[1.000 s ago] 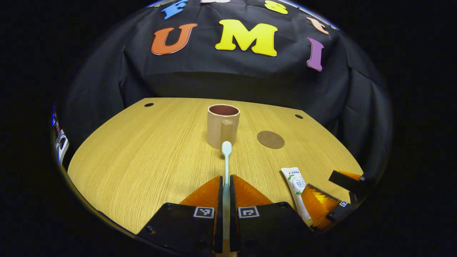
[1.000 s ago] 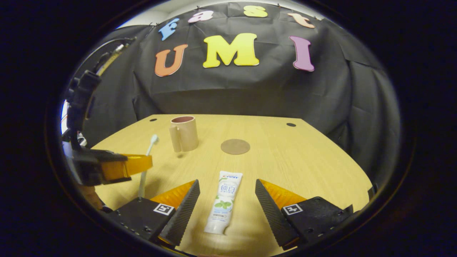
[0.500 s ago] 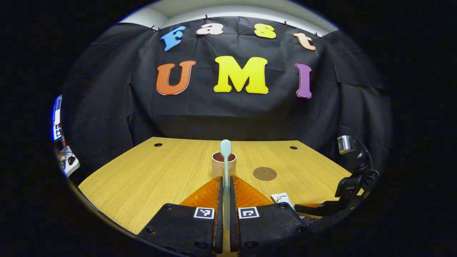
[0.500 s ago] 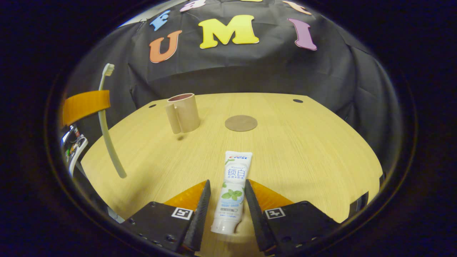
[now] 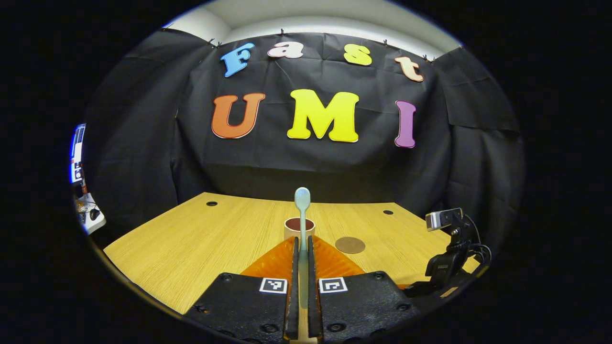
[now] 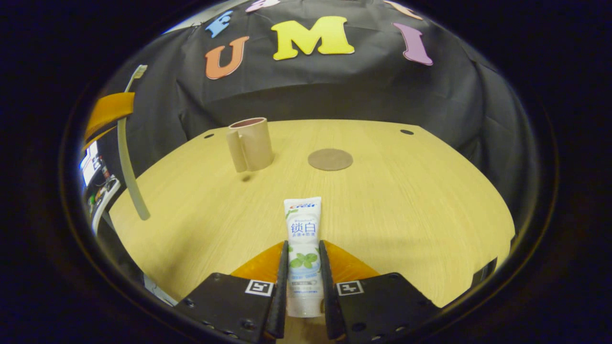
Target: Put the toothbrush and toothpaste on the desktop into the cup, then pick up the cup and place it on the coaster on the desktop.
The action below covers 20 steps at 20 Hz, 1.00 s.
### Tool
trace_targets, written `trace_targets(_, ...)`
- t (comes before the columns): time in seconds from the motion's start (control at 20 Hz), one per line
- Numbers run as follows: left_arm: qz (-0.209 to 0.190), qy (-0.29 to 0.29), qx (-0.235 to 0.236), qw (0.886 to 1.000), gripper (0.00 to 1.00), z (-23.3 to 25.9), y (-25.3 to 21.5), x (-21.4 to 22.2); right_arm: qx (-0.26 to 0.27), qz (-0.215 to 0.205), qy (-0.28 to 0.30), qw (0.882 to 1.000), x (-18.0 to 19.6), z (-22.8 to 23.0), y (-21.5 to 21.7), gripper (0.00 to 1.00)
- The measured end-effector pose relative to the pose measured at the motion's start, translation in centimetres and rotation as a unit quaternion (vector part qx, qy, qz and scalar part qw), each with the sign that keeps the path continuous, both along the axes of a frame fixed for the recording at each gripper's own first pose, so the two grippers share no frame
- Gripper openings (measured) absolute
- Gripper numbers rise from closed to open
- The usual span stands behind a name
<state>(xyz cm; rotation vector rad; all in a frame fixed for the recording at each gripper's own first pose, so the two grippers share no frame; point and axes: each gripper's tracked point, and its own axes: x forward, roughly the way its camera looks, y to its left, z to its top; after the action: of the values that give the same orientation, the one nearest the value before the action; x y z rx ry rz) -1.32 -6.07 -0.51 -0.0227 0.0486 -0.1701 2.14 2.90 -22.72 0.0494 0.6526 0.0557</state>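
Since half a second ago we see the right gripper (image 6: 304,277) close fully: both fingers (image 6: 282,272) now clamp the toothpaste (image 6: 302,239), lying on the desktop (image 6: 406,200). Our left gripper (image 5: 301,267) clamps the toothbrush (image 5: 302,215), lifted in the air, head up. Beyond stand the cup (image 6: 249,143) and, right of it, the coaster (image 6: 330,159), well apart.
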Motion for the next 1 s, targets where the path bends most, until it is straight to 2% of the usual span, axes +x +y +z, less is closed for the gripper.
trace_targets(0.05,0.003,-0.003,0.003,1.000,0.10,0.2,0.3,-0.1,-0.004,0.004,-0.012,1.000,-0.1,0.6,0.0,0.33)
trace_targets(0.3,0.003,-0.013,-0.016,1.000,0.10,1.4,1.3,-0.4,-0.012,0.014,-0.095,0.995,-0.3,6.3,0.3,0.33)
trace_targets(0.4,0.011,-0.020,-0.034,0.999,0.10,2.5,2.2,0.1,-0.013,0.015,-0.134,0.991,-0.9,9.5,0.2,0.33)
trace_targets(0.55,0.026,-0.020,-0.028,0.999,0.10,3.3,3.9,0.9,-0.019,0.017,-0.180,0.983,-1.4,13.8,-0.1,0.33)
trace_targets(0.65,0.023,-0.014,-0.031,0.999,0.10,3.8,4.2,1.8,-0.019,0.022,-0.202,0.979,-1.9,16.2,-0.2,0.35)
trace_targets(0.8,0.032,-0.012,-0.018,0.999,0.10,4.5,5.6,3.6,0.000,0.025,-0.222,0.975,-2.0,18.2,-0.1,0.33)
trace_targets(1.0,0.011,-0.004,0.000,1.000,0.10,5.1,4.6,6.7,0.019,0.040,-0.237,0.971,-1.3,19.0,0.6,0.35)
